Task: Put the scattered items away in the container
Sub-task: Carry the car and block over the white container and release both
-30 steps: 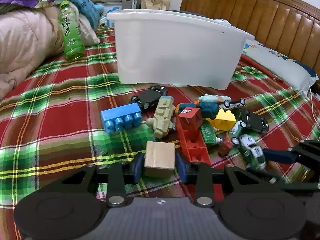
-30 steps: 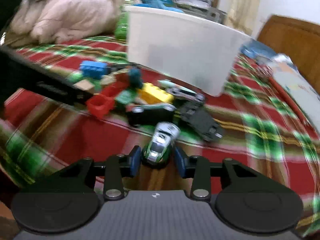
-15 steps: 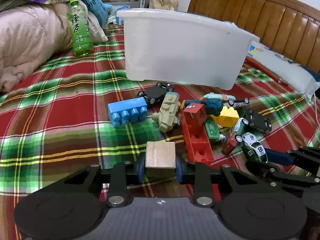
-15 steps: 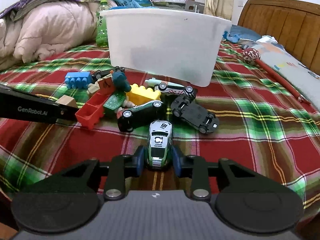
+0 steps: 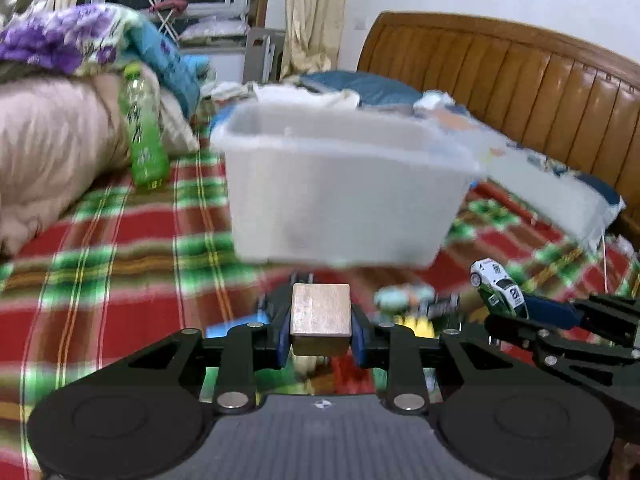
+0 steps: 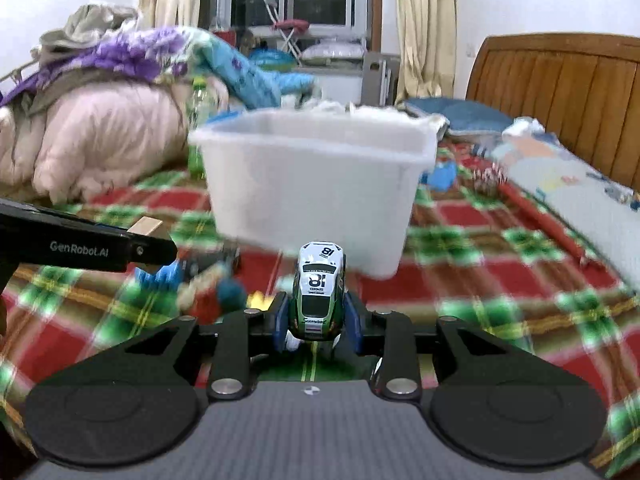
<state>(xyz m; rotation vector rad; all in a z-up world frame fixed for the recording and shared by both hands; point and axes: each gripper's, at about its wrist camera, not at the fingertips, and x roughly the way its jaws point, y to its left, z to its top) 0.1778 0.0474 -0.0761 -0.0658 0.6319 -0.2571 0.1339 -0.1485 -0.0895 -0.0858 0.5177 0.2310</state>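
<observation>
My left gripper (image 5: 320,334) is shut on a plain wooden block (image 5: 321,314), held up off the plaid bedspread. My right gripper (image 6: 318,322) is shut on a green and white toy car (image 6: 319,292) numbered 18, also lifted. That same car (image 5: 498,286) and the right gripper's blue pads show at the right of the left wrist view. The white plastic container (image 5: 340,188) (image 6: 312,184) stands open-topped just beyond both grippers. The remaining toys (image 6: 208,284) lie blurred on the bed below, partly hidden behind the fingers.
A green tea bottle (image 5: 144,136) leans on a pink quilt (image 5: 52,152) to the left of the container. A wooden headboard (image 5: 520,80) and a pillow (image 6: 568,184) bound the right side. A red stick (image 6: 540,216) lies by the pillow.
Both grippers have closed onto their toys and risen off the bed, block in the left, car in the right. The container's open top has come into view.
</observation>
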